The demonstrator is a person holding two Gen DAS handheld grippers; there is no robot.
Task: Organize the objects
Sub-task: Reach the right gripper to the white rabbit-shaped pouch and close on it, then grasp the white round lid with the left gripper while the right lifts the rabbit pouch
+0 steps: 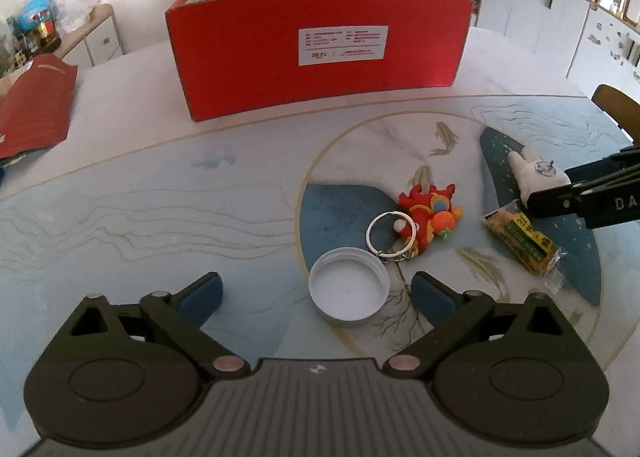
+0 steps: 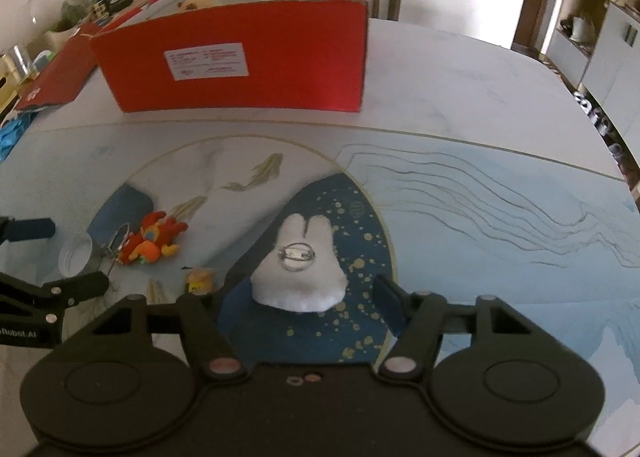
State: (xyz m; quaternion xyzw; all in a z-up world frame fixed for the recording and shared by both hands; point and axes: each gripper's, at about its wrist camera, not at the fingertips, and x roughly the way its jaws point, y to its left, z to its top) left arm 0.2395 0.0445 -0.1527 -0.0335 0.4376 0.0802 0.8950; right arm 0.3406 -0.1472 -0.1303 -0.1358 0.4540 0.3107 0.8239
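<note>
Painted table (image 1: 140, 197), red box (image 1: 320, 53), white lid (image 1: 348, 289), dragon keychain (image 1: 428, 221), snack packet (image 1: 520, 241), white plush badge (image 2: 298, 273)

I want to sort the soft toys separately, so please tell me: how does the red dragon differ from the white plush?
The dragon is red with orange and blue details; the white plush is plain white. The dragon carries a key ring; the white plush carries a pin on its upper side. The dragon lies beyond the left claw, beside a lid; the white plush lies between the open fingers of the right claw. Both are small soft items on the table, outside the red box.
</note>
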